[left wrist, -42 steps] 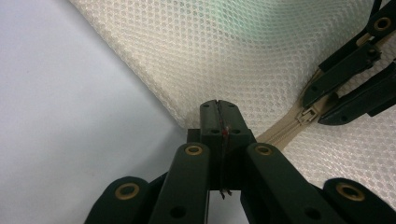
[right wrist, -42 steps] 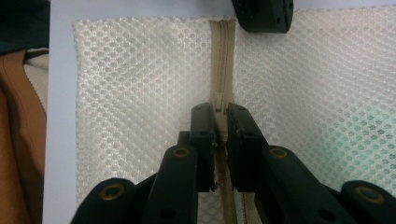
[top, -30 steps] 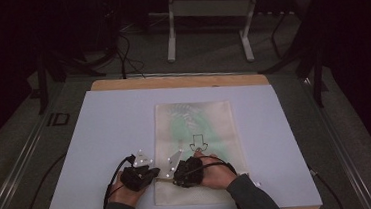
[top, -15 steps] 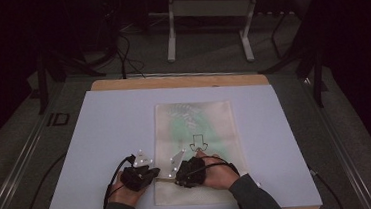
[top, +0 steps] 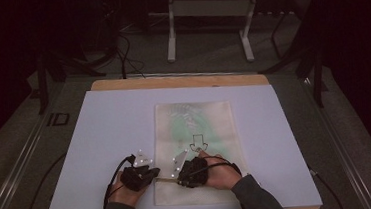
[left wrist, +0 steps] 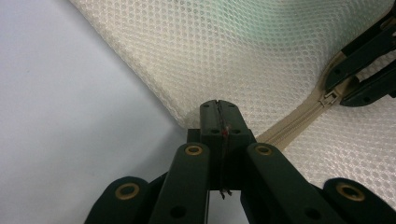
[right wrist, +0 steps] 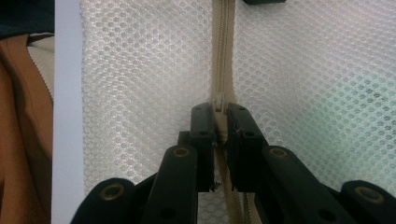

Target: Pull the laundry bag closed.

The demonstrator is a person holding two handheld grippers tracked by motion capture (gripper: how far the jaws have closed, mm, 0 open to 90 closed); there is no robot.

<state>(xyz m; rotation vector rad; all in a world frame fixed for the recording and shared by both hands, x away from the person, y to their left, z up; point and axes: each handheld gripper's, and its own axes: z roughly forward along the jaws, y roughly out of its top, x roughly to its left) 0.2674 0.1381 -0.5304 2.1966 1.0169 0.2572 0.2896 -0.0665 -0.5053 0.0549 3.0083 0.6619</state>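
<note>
Right gripper (top: 185,173) has slid a touch toward three o'clock along the zip (right wrist: 223,56), away from the left gripper (top: 151,173); the right forearm (top: 253,197) has shifted with it.

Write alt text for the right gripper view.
The right gripper has its two black jaws closed on the zipper pull of a cream mesh bag lying on a pale table. The beige zipper runs straight up the frame, with green showing through the mesh at right.
</note>
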